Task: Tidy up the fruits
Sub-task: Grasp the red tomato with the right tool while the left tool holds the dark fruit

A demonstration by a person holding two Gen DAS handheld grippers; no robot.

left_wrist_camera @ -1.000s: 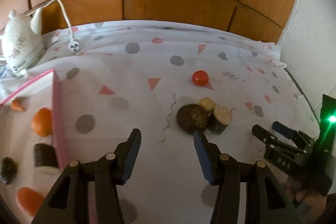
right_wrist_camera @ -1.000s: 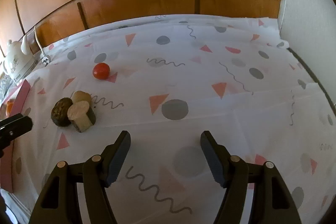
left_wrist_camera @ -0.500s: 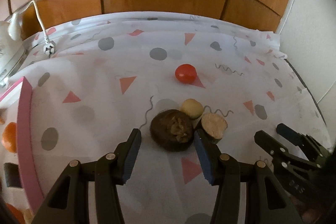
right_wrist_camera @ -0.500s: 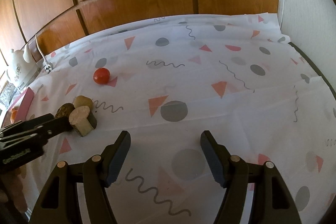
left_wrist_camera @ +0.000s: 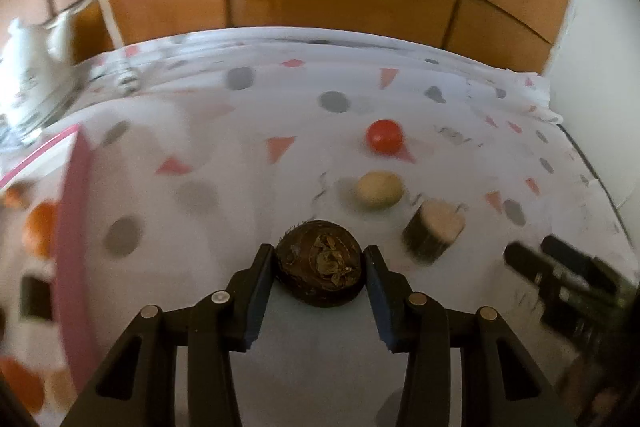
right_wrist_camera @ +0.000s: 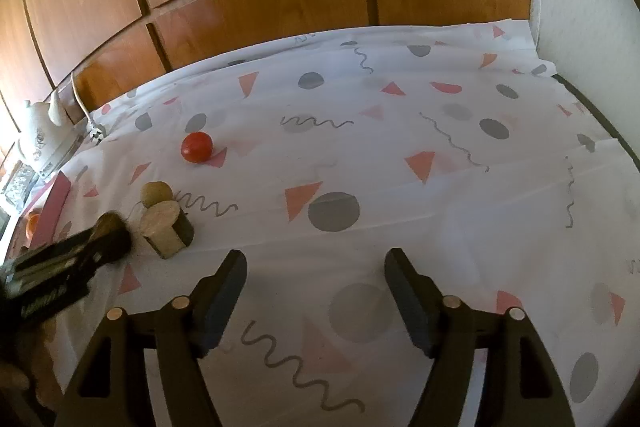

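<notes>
I'm pinching the dark brown round fruit point(left_wrist_camera: 320, 263) in my left gripper point(left_wrist_camera: 320, 269) over the patterned tablecloth point(right_wrist_camera: 400, 167), right gripper point(right_wrist_camera: 316, 273) hanging spread and empty, while the pink tray point(left_wrist_camera: 74, 227) at left is holding orange fruits point(left_wrist_camera: 38, 233) and a dark cut piece point(left_wrist_camera: 34, 297).

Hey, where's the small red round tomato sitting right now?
The small red round tomato lies on the patterned tablecloth, farthest back in the left wrist view, just behind the pale beige round fruit.

Right claw point(right_wrist_camera: 316, 283) gapes over the patterned cloth point(right_wrist_camera: 400, 155); left claw point(right_wrist_camera: 96, 247) clasps a dark brown fruit point(right_wrist_camera: 114, 227).
</notes>
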